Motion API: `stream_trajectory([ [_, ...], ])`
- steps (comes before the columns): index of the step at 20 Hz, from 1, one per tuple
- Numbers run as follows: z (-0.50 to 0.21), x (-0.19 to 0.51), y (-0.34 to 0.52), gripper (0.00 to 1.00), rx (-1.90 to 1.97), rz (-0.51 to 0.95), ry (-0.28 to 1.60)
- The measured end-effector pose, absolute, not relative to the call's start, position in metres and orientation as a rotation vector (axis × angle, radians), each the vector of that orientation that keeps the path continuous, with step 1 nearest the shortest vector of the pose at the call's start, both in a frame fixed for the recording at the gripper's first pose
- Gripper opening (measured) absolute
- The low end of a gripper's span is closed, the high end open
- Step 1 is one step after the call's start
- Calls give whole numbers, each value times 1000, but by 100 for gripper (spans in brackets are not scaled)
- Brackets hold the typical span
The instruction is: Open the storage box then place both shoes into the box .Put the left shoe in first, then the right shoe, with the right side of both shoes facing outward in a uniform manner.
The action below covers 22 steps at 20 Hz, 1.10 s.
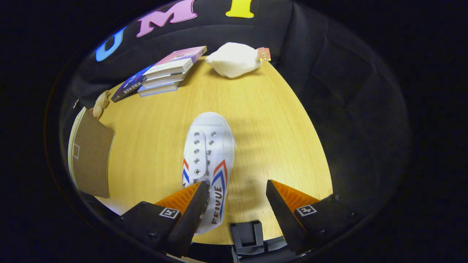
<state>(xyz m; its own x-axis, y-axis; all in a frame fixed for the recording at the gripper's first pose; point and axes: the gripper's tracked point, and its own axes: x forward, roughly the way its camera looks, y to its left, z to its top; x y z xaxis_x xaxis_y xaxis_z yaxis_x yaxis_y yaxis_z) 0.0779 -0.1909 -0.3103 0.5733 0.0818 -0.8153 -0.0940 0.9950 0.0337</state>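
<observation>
fingers of the gripper (234, 199) stand spread wide apart and grasp nothing; one of them sits at the heel side of a white shoe (208, 160), overlapping it in the view, while the other is well clear over bare table (278, 138). whether the near finger touches the shoe cannot be told. the shoe lies on the wooden table with its toe pointing away from the fingers, its heel end down between them, lace eyelets and side stripes facing up.

off to one side, near the table's edge, stands a brown cardboard panel (91, 157) that looks like a flap or wall of the storage box; its inside is hidden, so whether it is open, or already holds a shoe, cannot be told. a second shoe cannot be made out.

judging from this, at least one shoe is not yet in the box, and the grasp on it has not yet been made. which shoe of the pair this is cannot be said for sure.

beyond the shoe lie a stack of books (164, 71) and a white pouch (234, 60), well apart from the work.
</observation>
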Motion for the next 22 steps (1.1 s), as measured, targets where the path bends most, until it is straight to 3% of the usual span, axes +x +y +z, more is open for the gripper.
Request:
stream_trajectory([
  [5,-330,83,-178,98,4,149,1007],
  [7,-331,85,-163,80,73,188,1027],
  [9,-328,83,-160,43,99,196,1051],
  [13,-331,83,-165,32,149,187,1076],
  [16,-328,82,-165,9,211,155,1086],
  [22,-288,73,-149,8,310,152,1061],
])
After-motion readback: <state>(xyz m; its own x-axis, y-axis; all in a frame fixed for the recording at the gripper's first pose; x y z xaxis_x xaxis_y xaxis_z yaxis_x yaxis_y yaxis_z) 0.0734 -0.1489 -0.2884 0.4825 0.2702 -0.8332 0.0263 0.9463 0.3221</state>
